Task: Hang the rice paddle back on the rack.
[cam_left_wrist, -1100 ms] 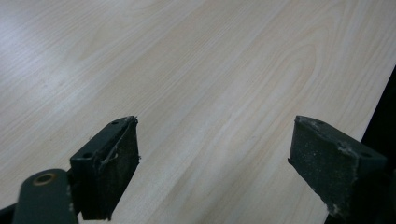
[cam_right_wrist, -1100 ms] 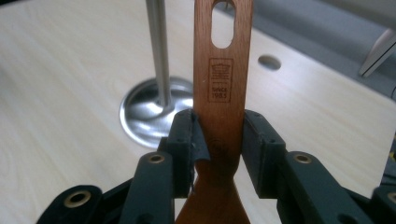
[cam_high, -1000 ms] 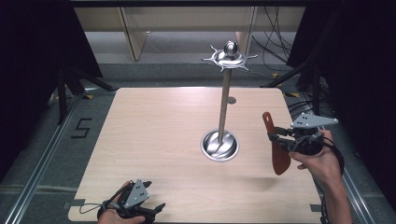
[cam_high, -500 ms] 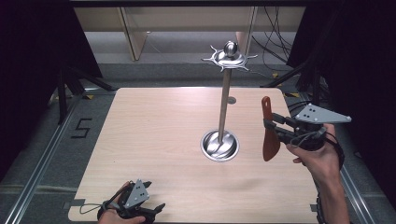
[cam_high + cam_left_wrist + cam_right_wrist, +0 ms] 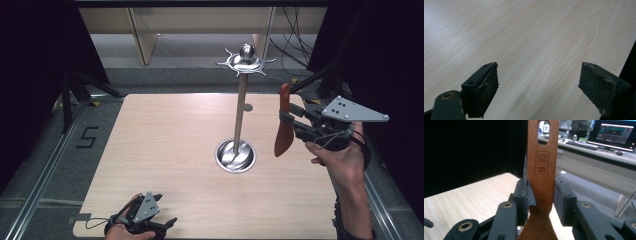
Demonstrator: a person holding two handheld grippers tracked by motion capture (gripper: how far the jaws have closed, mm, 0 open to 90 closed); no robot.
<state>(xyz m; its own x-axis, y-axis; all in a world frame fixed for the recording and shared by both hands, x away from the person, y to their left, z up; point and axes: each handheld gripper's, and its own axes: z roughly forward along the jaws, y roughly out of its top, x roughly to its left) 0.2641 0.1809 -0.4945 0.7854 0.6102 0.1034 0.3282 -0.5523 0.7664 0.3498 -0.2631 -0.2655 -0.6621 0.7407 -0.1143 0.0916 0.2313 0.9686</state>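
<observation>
The right tool (image 5: 295,125) pinches a wooden spatula (image 5: 283,127) by its handle, both pads pressed flat against the handle's faces in the right gripper view. The spatula hangs in the air over the right edge of the bench (image 5: 165,150), its long axis close to upright — blade down, handle end up. At the handle's top is an oval hole (image 5: 543,132), plain in the right gripper view and pointing skyward.

That hole is what matters. To the left of the spatula in the high view stands a metal rack (image 5: 241,115): a round base on the bench, a thin pole, and a crown of short hooks (image 5: 245,62) near the top. The hooks sit higher than the hole and off to the left of it, well apart for now. By my reading, the coming move is to carry the spatula up and leftward until the hole meets a hook on the near right side of the crown.

The right hand is clearly the nearer one. The left tool (image 5: 150,222) rests low at the front left of the bench, jaws spread with nothing between them — far from the rack.
</observation>
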